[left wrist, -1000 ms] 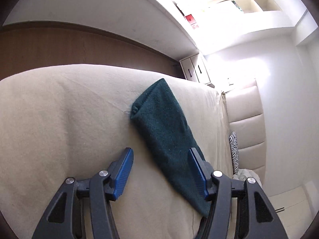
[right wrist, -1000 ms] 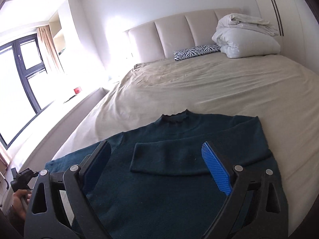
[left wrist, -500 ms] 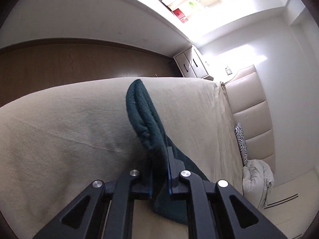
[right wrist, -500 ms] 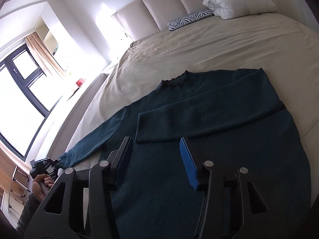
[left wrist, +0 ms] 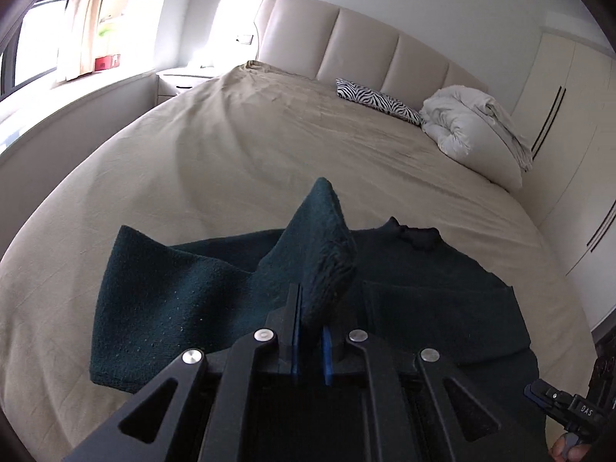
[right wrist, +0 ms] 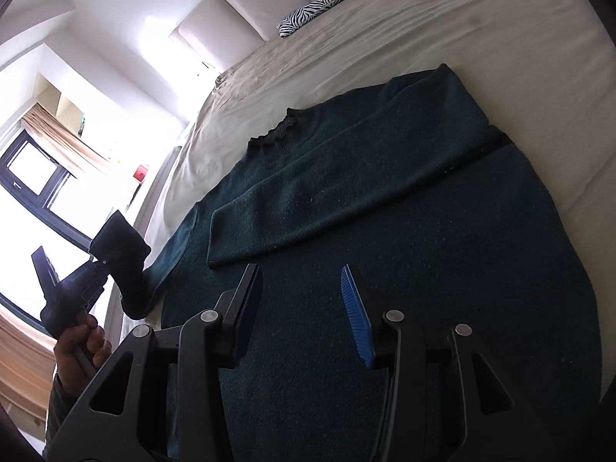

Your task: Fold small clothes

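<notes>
A dark green sweater lies flat on the beige bed sheet, one sleeve folded across its chest. My left gripper is shut on the cuff of the other sleeve, which sticks up past the fingers while the rest of it trails in a loose fold to the left. In the right wrist view that left gripper hangs at the sweater's left edge with the lifted cuff in it. My right gripper hovers over the sweater's lower body, jaws partly apart with nothing pinched between them.
A zebra-striped pillow and a bundled white duvet lie by the padded headboard. A window ledge runs along the left of the bed. Wardrobe doors stand on the right.
My left gripper shut on the sleeve cuff, lifted it off the sheet and swung it toward the sweater's body, rolling as it went. My right gripper narrowed its jaws and sank closer to the sweater.
</notes>
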Action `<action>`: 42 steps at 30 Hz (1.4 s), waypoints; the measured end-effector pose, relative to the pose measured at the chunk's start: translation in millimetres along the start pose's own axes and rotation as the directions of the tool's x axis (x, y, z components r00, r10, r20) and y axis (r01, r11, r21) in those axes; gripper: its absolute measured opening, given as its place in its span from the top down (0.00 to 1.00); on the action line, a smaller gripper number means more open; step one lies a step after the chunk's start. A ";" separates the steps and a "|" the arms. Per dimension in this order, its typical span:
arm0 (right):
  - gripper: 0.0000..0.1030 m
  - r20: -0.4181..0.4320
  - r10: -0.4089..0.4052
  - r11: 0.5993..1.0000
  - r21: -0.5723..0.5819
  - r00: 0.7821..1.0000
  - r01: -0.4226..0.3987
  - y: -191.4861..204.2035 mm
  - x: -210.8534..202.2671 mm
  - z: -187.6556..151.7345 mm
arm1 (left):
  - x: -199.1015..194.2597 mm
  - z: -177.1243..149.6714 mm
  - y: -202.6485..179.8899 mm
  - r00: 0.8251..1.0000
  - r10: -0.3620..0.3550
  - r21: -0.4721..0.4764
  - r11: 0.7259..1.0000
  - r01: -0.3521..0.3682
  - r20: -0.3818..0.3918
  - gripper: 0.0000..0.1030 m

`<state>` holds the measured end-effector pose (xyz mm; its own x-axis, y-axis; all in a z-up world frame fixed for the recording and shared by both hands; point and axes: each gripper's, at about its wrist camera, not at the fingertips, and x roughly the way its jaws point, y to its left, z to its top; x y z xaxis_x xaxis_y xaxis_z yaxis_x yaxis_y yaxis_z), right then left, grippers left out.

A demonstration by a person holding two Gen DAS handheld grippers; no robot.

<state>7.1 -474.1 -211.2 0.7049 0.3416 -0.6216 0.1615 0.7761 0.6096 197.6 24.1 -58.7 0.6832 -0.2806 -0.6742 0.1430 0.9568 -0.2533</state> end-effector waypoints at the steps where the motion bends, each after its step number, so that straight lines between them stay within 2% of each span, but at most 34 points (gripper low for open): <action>1: 0.60 -0.011 0.006 1.000 0.009 1.000 -0.005 -3.4 2.8 2.8 | 10.6 -10.1 -14.1 1.000 0.008 0.039 0.999 -0.007 -0.024 0.91; 4: 0.60 -0.072 0.041 0.998 0.040 0.997 -0.038 -6.7 19.0 11.6 | 42.1 -36.2 -39.2 0.994 0.060 0.122 0.991 -0.049 -0.087 0.89; 6: 0.58 -0.112 0.072 0.996 0.052 0.991 -0.067 -4.6 32.8 15.7 | 53.0 -50.9 -37.6 0.990 0.059 0.106 0.993 -0.046 -0.126 0.86; 8: 0.58 -0.145 0.103 0.994 0.056 0.984 -0.095 2.7 47.5 19.6 | 50.3 -57.5 -31.2 0.994 0.038 0.091 0.995 -0.029 -0.107 0.81; 12: 0.58 -0.200 0.173 0.985 0.063 0.964 -0.163 31.1 82.8 29.5 | 36.6 -61.1 -23.8 0.995 -0.006 0.088 0.996 0.015 -0.097 0.61; 14: 0.58 -0.224 0.207 0.978 0.080 0.953 -0.193 46.0 102.0 34.4 | 33.6 -62.1 -21.2 0.996 -0.019 0.074 0.997 0.025 -0.084 0.58; 17: 0.58 -0.285 0.285 0.957 0.143 0.915 -0.254 68.5 138.7 40.2 | 33.6 -60.9 -15.2 0.996 -0.049 0.034 0.998 0.051 -0.074 0.58; 19: 0.58 -0.342 0.311 0.947 0.187 0.887 -0.260 80.3 164.2 40.6 | 32.5 -61.7 -12.9 0.996 -0.058 0.029 0.998 0.061 -0.072 0.58; 26: 0.58 -0.451 0.291 0.954 0.207 0.844 -0.218 118.1 222.7 35.7 | 21.6 -64.0 -2.0 0.994 -0.091 -0.005 0.996 0.091 -0.063 0.55; 28: 0.58 -0.455 0.279 0.959 0.183 0.846 -0.217 128.6 231.3 33.1 | 12.0 -65.5 3.2 0.994 -0.097 -0.021 0.995 0.096 -0.056 0.52; 29: 0.62 -0.459 0.274 0.961 0.165 0.845 -0.222 134.0 233.4 32.7 | 6.1 -66.3 5.6 0.994 -0.099 -0.023 0.995 0.098 -0.049 0.51; 30: 0.74 -0.464 0.261 0.965 0.139 0.846 -0.222 140.1 235.1 32.8 | 0.1 -66.3 8.7 0.994 -0.103 -0.023 0.995 0.102 -0.041 0.51; 33: 0.93 -0.451 0.196 0.978 0.029 0.871 -0.205 156.4 228.3 34.7 | -14.9 -62.2 22.0 0.994 -0.106 -0.046 0.993 0.105 -0.021 0.51; 37: 0.93 -0.397 0.154 0.978 -0.066 0.905 -0.196 161.5 204.9 46.6 | -26.1 -48.2 47.5 0.994 -0.113 -0.131 0.985 0.113 0.011 0.51; 42: 0.94 -0.339 0.108 0.982 -0.112 0.934 -0.154 141.3 175.6 74.6 | -24.9 -26.5 78.9 0.997 -0.068 -0.186 0.980 0.072 0.028 0.51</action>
<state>205.3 -344.0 -197.5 0.4417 0.5828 -0.6821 -0.0275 0.7688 0.6390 172.9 104.5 -80.2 0.6919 -0.3426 -0.6355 0.0558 0.9030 -0.4260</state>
